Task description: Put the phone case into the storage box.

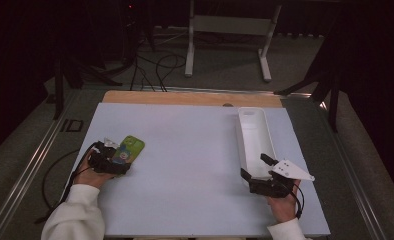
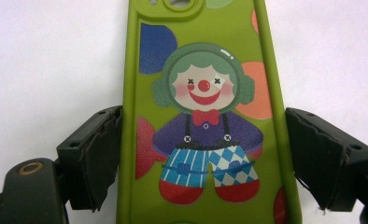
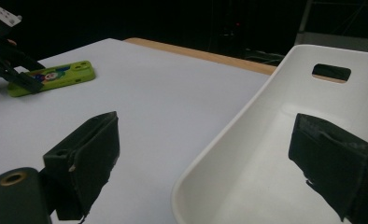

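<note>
Left gripper view: left gripper [image 2: 203, 158] jaws spread astride green phone case [image 2: 205, 116]; uneven closure could skew it. Right gripper [image 3: 210, 163] spread over white bin [image 3: 275, 140] rim.

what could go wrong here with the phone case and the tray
1. The left gripper straddles the green phone case with its jaws beside the long edges, not visibly clamped. The case lies flat on the table; closing on such a thin thing might slide it or grip poorly.
2. The right gripper has one jaw outside and one inside the white tray at its near wall. Closing or lifting there could tip or drag the tray.
</note>
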Demonstrator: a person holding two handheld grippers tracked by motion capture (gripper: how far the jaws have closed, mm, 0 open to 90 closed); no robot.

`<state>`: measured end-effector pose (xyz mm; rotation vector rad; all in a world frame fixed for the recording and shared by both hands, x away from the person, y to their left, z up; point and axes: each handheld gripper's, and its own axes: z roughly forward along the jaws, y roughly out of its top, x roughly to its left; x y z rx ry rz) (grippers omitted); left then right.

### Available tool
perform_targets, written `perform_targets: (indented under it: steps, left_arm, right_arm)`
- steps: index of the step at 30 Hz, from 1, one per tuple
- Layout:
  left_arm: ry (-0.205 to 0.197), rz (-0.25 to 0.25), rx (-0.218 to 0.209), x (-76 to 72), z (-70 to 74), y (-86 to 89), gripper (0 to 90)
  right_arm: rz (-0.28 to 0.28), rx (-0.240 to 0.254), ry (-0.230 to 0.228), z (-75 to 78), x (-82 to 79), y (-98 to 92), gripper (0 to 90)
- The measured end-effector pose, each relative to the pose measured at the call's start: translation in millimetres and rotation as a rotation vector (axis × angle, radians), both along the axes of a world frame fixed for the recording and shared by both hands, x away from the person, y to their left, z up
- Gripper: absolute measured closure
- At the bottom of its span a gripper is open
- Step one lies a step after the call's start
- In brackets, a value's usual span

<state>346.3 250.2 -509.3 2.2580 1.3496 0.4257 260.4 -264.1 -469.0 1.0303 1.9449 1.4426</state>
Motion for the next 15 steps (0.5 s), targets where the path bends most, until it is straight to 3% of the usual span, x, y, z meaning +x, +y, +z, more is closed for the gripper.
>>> perform_targets:
  steps: [15]
  left_arm:
    - [-0.086,0.002,-0.009,-4.3,18.3,-8.3,16.1]
  right_arm:
    - [-0.007,0.003,0.004,-0.1,0.7,-0.7,8.7]
